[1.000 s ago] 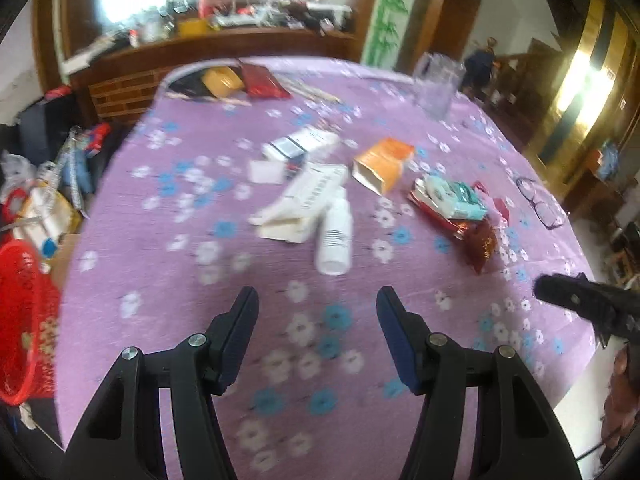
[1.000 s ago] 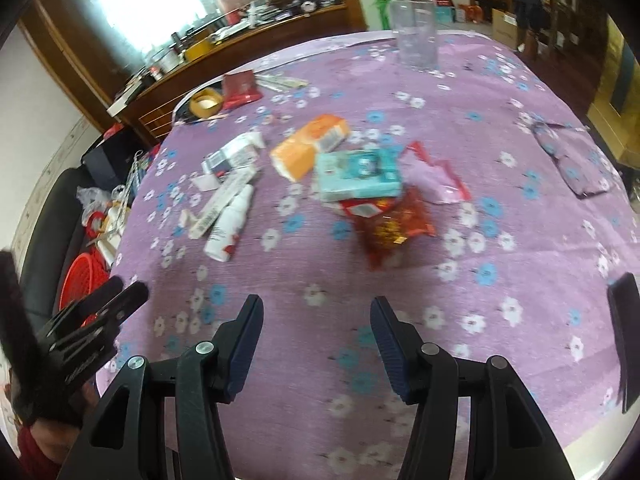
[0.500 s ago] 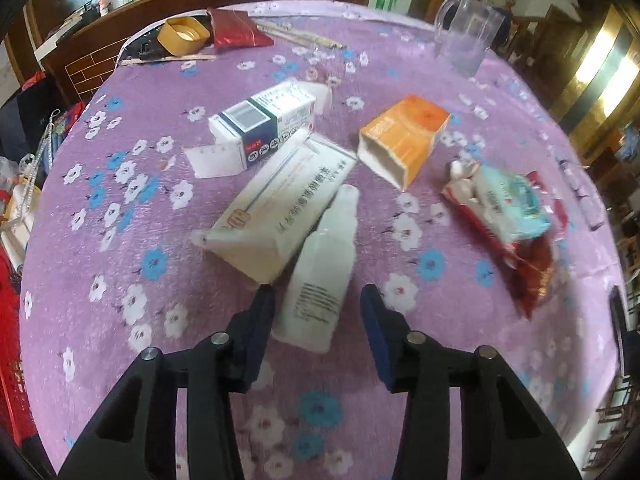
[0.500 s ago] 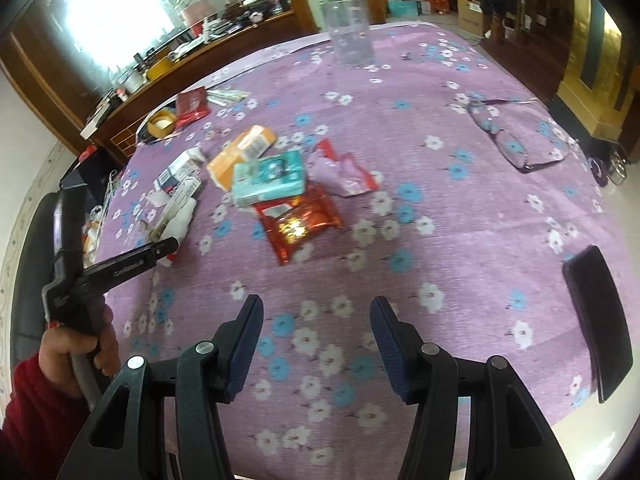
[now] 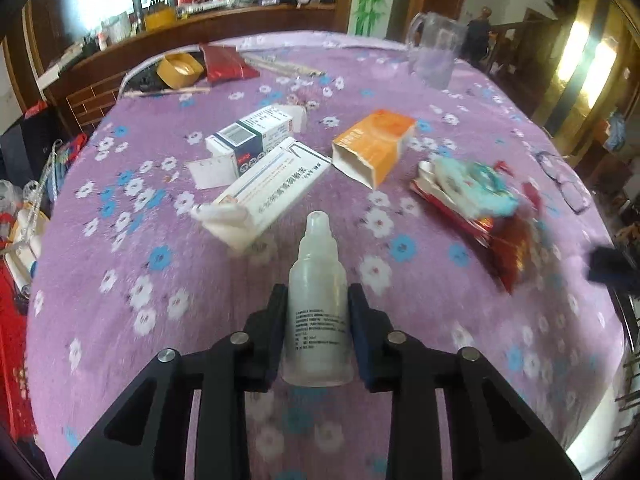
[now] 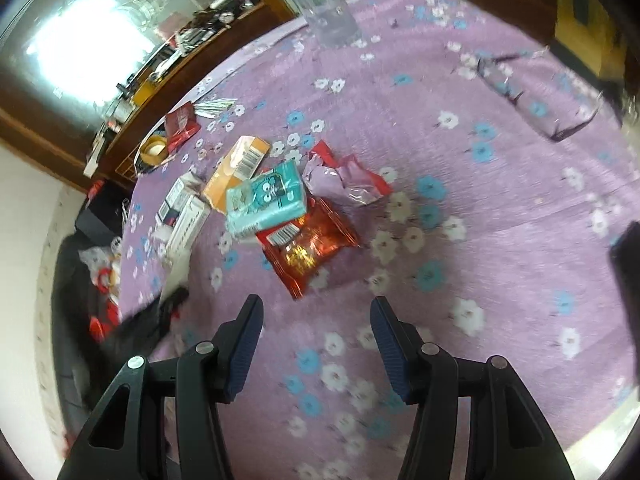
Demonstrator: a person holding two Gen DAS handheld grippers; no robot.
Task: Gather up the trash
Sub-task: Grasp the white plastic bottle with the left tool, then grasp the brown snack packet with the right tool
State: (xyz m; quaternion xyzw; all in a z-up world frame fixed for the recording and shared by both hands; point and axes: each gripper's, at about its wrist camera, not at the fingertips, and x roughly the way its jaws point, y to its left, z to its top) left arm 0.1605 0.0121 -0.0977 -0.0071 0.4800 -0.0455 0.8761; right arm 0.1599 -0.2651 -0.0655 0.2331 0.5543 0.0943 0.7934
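The left gripper (image 5: 316, 320) has its fingers (image 5: 276, 332) closing on the body of a white plastic bottle (image 5: 318, 312); the pads already sit against both flanks, low on the label, so the neck points away toward the middle of the worktop (image 5: 160, 288). Gripping the wide body rather than the narrow cap looks chosen for a firmer hold. The bottle is near the worktop's near edge, just short of a long white carton (image 5: 272, 192). Beyond lie a blue-and-white box (image 5: 250, 136) and an orange box (image 5: 374, 146), loosely grouped at the centre. The right gripper (image 6: 316, 344) hangs with fingers apart and nothing between them, aimed at a red snack wrapper (image 6: 308, 248) under a teal tissue pack (image 6: 266, 200), probably its next pick.
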